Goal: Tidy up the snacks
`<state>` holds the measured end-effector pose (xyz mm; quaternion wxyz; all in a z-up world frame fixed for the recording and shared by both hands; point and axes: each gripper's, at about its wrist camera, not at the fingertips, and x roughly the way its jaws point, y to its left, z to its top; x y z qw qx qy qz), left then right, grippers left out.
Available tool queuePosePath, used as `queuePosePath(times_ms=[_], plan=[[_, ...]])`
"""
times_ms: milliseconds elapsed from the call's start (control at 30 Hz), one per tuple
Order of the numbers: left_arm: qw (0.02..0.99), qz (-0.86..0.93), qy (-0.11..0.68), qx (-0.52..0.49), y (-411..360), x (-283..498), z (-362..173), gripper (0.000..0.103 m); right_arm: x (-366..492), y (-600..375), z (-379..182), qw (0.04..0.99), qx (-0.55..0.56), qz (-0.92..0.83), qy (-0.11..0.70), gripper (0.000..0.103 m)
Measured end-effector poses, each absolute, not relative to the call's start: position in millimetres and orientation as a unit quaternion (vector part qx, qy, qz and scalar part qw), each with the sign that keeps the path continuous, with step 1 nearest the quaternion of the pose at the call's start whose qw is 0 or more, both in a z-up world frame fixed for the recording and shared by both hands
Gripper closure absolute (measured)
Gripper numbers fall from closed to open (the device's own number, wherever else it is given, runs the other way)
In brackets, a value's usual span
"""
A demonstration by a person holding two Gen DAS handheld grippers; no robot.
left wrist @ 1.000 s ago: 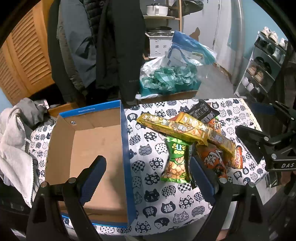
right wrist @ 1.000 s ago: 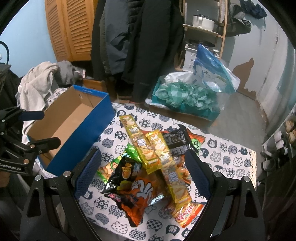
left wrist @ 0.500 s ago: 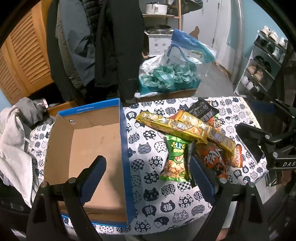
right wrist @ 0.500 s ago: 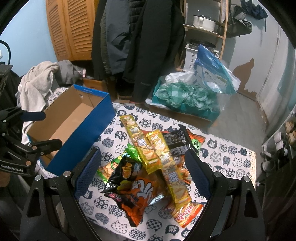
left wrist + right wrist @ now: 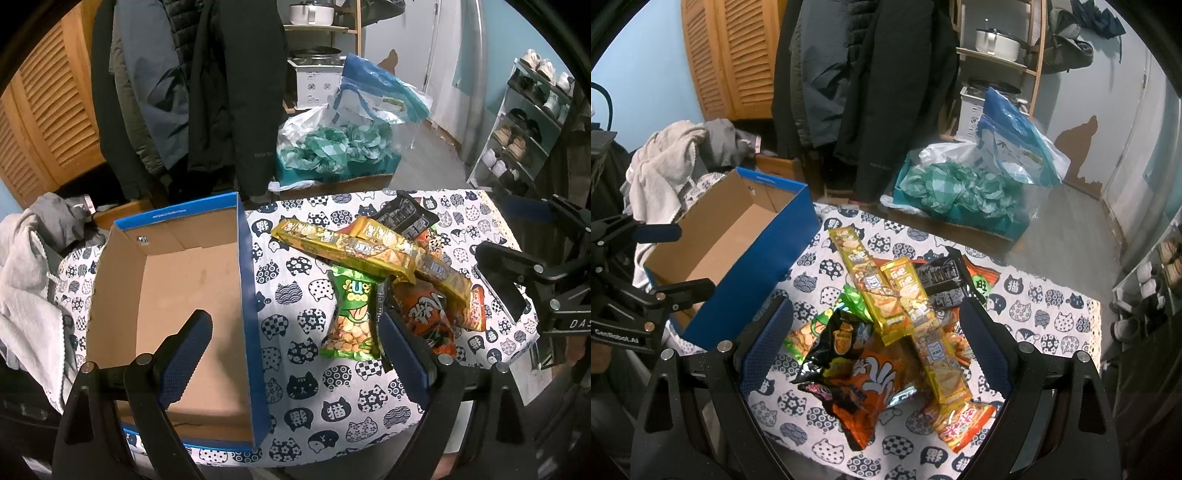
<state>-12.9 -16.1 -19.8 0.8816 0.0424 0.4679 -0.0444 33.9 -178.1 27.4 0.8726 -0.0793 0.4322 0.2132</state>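
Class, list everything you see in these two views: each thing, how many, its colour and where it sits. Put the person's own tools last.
Open cardboard shoebox: one, blue outside, brown inside, empty, left on the table.
Cat-print tablecloth: one, white and navy, covering the table.
Long yellow snack packets: two, top of the snack pile.
Green peanut bag: one, under the yellow packets.
Black-and-orange crisp bag: one, near edge of the pile.
Black snack bag: one, far side of the pile.
Hanging coats: several, dark, behind the table.
Shoe rack: one, far right.
Left tool: open, holding nothing.
Right tool: open, above the pile.
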Motion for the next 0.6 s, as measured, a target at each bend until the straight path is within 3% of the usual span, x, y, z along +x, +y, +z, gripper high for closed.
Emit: queuePosePath(times_ms=[600], plan=[[0.843, -0.034, 0.535, 0.05, -6.5, 29.8, -63.5, 0.01, 68.9, -202.7, -11.7, 0.85, -0.096, 0.162, 0.492, 0.013]])
